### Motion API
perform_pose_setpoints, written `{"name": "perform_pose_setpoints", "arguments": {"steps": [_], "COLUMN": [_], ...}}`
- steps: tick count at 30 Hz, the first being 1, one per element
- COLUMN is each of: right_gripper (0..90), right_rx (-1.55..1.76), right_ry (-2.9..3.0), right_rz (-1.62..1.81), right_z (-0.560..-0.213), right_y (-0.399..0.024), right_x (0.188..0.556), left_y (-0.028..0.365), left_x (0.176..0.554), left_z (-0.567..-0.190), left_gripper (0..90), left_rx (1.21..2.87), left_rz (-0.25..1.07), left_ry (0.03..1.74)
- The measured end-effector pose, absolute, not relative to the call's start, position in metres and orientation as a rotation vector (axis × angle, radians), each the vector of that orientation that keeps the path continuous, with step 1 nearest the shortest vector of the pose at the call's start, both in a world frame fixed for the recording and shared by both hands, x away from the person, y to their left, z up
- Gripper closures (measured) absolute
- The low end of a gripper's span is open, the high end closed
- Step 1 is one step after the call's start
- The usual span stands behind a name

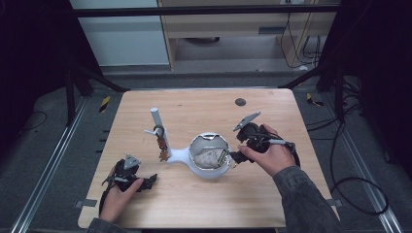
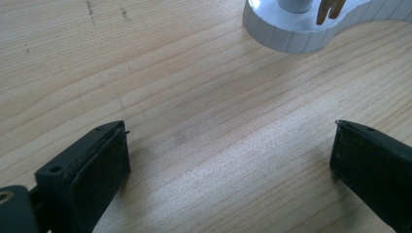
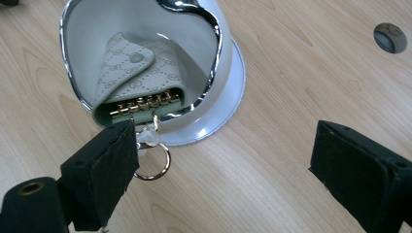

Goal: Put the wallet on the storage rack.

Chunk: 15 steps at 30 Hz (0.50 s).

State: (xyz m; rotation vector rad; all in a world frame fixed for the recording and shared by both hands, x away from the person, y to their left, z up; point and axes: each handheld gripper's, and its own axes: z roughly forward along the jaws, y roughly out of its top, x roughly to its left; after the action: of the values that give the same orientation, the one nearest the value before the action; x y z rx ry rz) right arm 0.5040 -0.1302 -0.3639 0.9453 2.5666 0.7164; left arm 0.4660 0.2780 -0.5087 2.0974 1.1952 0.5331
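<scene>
A white stand (image 1: pixel 178 155) sits mid-table, joining an upright post (image 1: pixel 156 121) to a chrome-rimmed bowl (image 1: pixel 195 166). A beige patterned key pouch (image 1: pixel 208 158) lies in the bowl (image 3: pixel 145 19). The pouch (image 3: pixel 141 73) has gold hooks at its open end, and its metal ring (image 3: pixel 154 167) hangs over the rim onto the table. My right gripper (image 1: pixel 233 158) (image 3: pixel 223 145) is open beside the bowl, its left jaw next to the ring. My left gripper (image 1: pixel 151 179) (image 2: pixel 228 141) rests open on the wood, short of the stand's base (image 2: pixel 291 31). Brass keys (image 1: pixel 163 149) hang from the post.
A dark round hole (image 1: pixel 240 102) (image 3: pixel 390 38) marks the far right of the wooden table (image 1: pixel 272 126). Dark frame legs and cables stand on the floor around it.
</scene>
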Motion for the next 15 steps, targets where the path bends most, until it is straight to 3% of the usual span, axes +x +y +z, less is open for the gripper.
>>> {"name": "perform_pose_setpoints", "arguments": {"steps": [15], "right_gripper": [10.9], "right_rx": [0.986], "right_ry": [2.482], "right_rz": [0.783], "right_z": [-0.371], "right_y": [-0.150], "right_x": [0.503], "left_y": [0.278], "left_x": [0.466], "left_z": [-0.509], "left_gripper": [0.0], "left_rx": [2.099], "left_rz": [0.534], "left_ry": [1.194]}}
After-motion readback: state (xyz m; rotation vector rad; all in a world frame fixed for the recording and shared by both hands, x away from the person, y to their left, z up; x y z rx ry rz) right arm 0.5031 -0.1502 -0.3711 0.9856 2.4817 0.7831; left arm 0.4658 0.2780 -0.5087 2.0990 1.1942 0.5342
